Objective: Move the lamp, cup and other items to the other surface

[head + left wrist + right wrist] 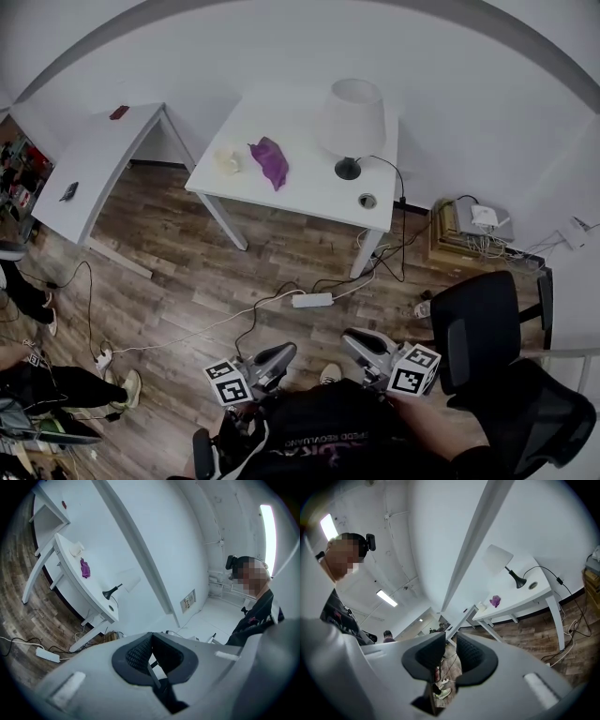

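A white table (309, 192) stands against the far wall. On it are a lamp (352, 117) with a white shade and black base, a purple cloth (270, 161) and a cream cup (228, 161). Both gripper views show the same three things far off: the lamp (115, 591) (497, 558), the purple cloth (85, 568) (495, 601) and the cup (76, 550) (480, 606). My left gripper (286, 350) (152, 634) is held low, well short of the table, its tips together and empty. My right gripper (352, 336) (451, 641) is beside it, slightly open, holding nothing.
A second white table (94, 169) stands at the left with a dark phone (68, 191) and a small red item (119, 112). A power strip (312, 300) and cables lie on the wood floor. A black office chair (478, 328) is at my right; a person's legs (28, 291) show at left.
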A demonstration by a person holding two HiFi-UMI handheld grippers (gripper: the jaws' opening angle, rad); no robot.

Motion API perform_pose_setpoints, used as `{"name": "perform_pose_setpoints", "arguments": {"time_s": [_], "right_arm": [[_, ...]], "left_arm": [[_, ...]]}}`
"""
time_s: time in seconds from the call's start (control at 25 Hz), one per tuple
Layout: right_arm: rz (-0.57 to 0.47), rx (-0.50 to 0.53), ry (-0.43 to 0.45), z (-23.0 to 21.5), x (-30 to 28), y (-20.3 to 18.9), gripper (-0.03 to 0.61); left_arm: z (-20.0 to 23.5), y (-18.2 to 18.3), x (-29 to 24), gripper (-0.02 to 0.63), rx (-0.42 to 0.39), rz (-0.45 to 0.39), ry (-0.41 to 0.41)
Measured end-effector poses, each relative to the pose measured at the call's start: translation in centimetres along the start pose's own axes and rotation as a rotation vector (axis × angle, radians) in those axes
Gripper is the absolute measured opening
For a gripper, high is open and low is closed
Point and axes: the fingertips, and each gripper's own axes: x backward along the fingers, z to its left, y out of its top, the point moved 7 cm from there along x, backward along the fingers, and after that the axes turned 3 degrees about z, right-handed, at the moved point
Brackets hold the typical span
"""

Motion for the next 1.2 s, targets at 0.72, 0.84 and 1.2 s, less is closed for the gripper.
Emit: {"name": "perform_pose_setpoints", "arguments": {"time_s": [0.72, 0.84, 1.2], "right_arm": [[-0.069, -0.062, -0.070, -3.7, -2.4, 2.6, 0.077], [-0.098, -0.053, -0.100, -3.7, -4.1, 3.4, 0.078], [-0.161, 0.001, -0.182, -3.1, -12.3, 5.2, 0.089]], "left_arm": [[3.7, 4.7, -3.7, -0.002, 0.008, 0.085, -0.033], [5.2, 7.0, -3.6, -0.002, 0.001, 0.091, -0.063], [10.1, 13.2, 0.4, -0.002, -0.005, 0.122, -0.125]]}}
